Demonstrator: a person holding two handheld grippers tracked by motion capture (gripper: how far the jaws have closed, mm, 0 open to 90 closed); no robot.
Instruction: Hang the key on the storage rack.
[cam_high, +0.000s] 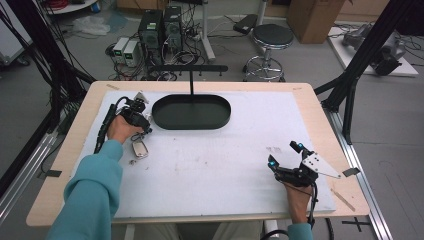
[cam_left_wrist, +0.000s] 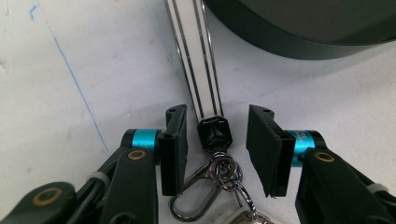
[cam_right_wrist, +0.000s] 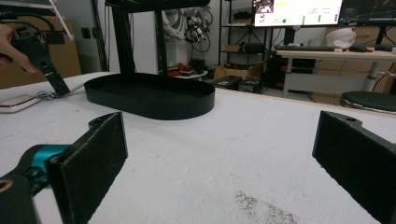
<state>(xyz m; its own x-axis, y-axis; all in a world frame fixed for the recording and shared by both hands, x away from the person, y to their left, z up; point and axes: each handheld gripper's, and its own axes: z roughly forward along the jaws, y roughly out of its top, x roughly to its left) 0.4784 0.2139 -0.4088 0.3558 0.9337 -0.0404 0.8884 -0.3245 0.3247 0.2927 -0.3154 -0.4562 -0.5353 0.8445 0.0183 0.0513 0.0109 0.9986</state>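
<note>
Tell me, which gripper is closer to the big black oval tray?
Left. The left gripper sits just off the black tray at its left end, jaws open around a striped strap and keyring. The right gripper is far away, near the table's front right corner.

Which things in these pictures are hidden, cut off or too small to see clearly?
- Key fob: in the left gripper view the bottom edge cuts it off; only its clasp shows.
- White strap: its far end leaves the top edge of that view.
- Small bits beside the fob: too small in the high view.
- Left claw: its jaws are hidden under the hand in the high view.
</note>
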